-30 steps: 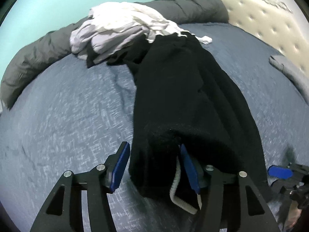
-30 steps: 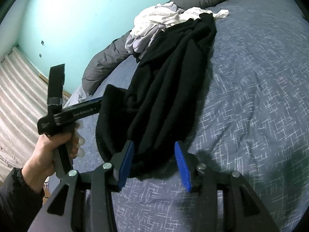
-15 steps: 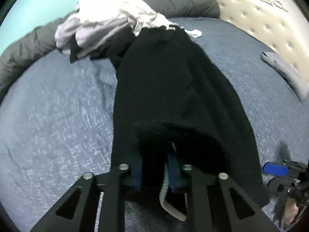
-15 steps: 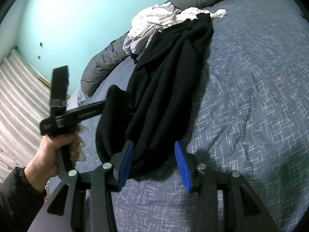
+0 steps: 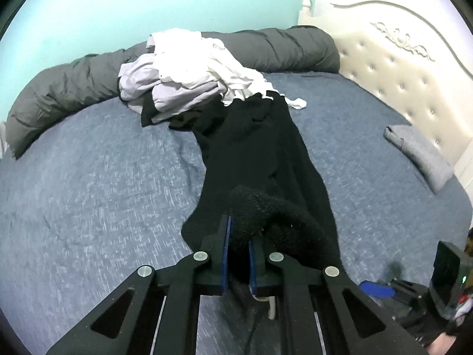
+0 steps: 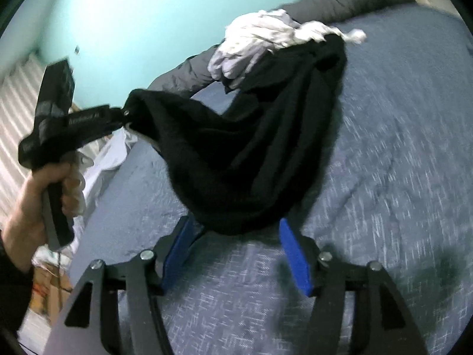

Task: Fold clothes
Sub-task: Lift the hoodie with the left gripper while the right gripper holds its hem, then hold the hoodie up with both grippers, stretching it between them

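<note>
Black garment [image 5: 260, 159] between left fingers [image 5: 224, 254]

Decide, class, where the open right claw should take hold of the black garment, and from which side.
Take the thick rolled hem of the black garment where it sags just ahead of the right claw, coming straight forward, low over the bed. The left claw already pinches the other end and lifts it, so the hem hangs between the open blue pads, within easy reach.

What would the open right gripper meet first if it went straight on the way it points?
Likely the hanging fold of the black fleece garment, just beyond the right gripper; depth is unclear, so it might slip under onto the blue bedspread.
</note>
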Demonstrator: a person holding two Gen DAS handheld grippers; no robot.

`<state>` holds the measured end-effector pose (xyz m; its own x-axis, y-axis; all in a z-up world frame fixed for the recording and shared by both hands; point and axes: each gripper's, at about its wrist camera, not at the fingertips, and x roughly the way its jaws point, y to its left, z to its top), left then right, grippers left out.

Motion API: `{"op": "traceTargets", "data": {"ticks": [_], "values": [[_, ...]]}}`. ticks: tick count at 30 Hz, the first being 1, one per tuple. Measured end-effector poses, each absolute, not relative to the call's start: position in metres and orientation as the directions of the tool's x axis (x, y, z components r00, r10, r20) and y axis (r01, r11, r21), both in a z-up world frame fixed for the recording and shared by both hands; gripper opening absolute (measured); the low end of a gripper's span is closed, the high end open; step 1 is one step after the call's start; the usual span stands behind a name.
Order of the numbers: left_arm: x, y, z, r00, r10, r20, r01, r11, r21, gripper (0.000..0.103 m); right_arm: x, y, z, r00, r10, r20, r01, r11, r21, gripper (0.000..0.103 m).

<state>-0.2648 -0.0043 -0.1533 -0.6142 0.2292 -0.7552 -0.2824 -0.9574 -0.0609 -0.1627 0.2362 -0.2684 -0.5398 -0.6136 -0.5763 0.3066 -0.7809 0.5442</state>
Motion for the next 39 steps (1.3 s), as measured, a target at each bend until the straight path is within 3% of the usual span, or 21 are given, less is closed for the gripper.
{"op": "traceTargets", "data": {"ticks": [8,10,13,22,39], "values": [[-0.253,-0.01,-0.153,-0.619,0.257,-0.742,-0.274,-0.956,-0.102,0.01,-0.197,0.195,-0.291,-0.488,-0.506,-0.711,0.351,-0.86,0.371,0.062],[-0.249,-0.011,-0.15,-0.624,0.259,-0.737,-0.279,-0.955,-0.1,0.01,-0.202,0.196,-0.295,-0.485,-0.5,-0.718,0.35,-0.863,0.365,0.025],[-0.244,-0.013,-0.145,-0.64,0.254,-0.725,-0.28,-0.956,-0.087,0.01,-0.204,0.2,-0.282,-0.511,-0.493,-0.704,0.374,-0.865,0.334,0.008],[-0.217,-0.021,-0.078,-0.722,0.243,-0.647,-0.262,-0.963,-0.069,0.008,-0.205,0.246,-0.16,-0.647,-0.492,-0.582,0.395,-0.87,0.297,0.006],[-0.105,-0.018,0.164,-0.872,0.274,-0.405,-0.287,-0.957,-0.029,0.008,-0.139,0.288,0.137,-0.769,-0.526,-0.363,0.512,-0.847,0.141,0.006]]}}
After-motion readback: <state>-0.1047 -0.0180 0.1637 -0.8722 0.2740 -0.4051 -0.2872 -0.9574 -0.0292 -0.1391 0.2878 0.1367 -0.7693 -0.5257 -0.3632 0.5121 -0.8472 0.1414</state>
